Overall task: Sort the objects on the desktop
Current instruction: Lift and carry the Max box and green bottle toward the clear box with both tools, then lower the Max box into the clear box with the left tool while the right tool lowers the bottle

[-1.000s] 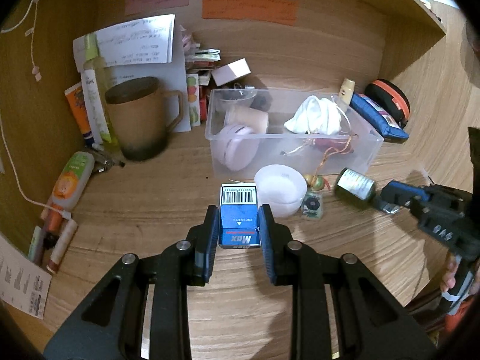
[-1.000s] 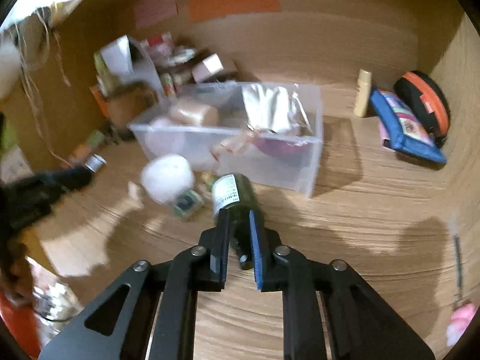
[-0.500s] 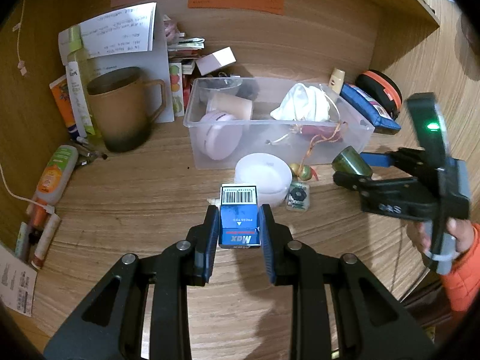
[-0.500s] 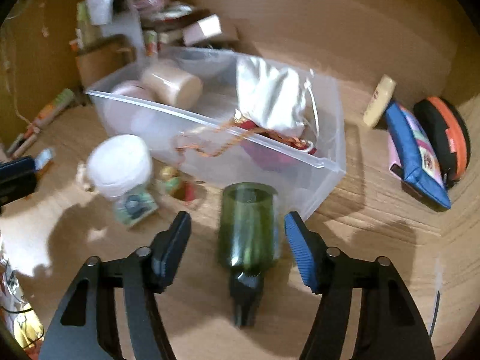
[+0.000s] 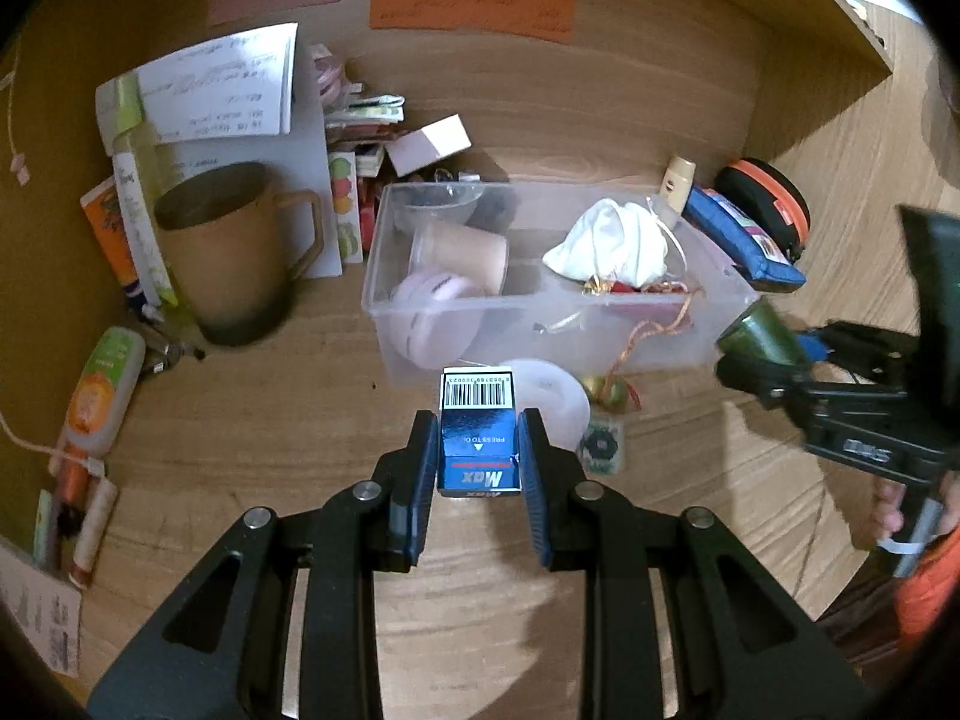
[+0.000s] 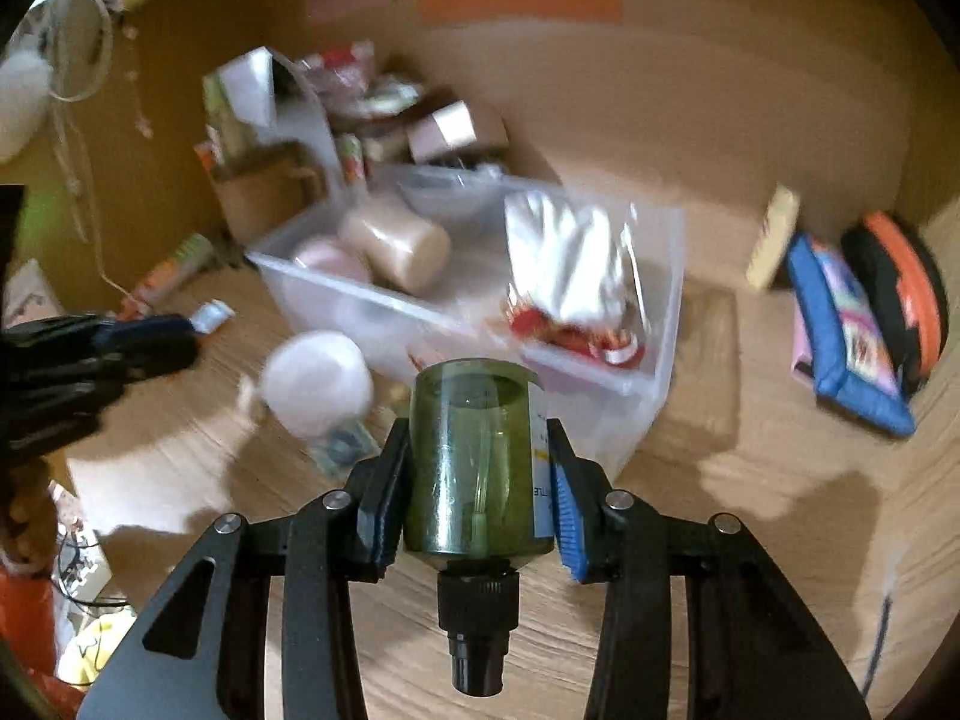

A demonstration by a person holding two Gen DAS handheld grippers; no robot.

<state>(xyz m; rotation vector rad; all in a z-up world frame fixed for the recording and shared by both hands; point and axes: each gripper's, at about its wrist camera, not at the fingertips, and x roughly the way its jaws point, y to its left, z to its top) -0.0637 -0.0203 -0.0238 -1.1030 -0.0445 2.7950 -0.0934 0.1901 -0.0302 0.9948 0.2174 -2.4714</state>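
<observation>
My left gripper point(image 5: 478, 456) is shut on a small blue Max staples box point(image 5: 477, 435), held above the desk in front of the clear plastic bin point(image 5: 540, 324). My right gripper point(image 6: 478, 468) is shut on a green glass bottle point(image 6: 477, 462), cap toward the camera, lifted near the bin's front right corner point(image 6: 636, 396). The bottle point(image 5: 762, 339) and right gripper also show in the left wrist view at the right. The bin holds a white cloth pouch point(image 5: 612, 246), a beige cup point(image 5: 459, 252) and a pink round case point(image 5: 435, 312).
A white round lid point(image 5: 555, 405), a small card point(image 5: 600, 450) and a trinket point(image 5: 609, 390) lie in front of the bin. A brown mug point(image 5: 234, 252), tubes and papers stand at the left. A blue pouch point(image 5: 741, 240) and a black-orange case point(image 5: 768, 204) lie at the right.
My right gripper closed on the green bottle and lifted it off the desk toward the bin's corner. My left gripper kept hold of the staples box and moved slightly closer to the bin.
</observation>
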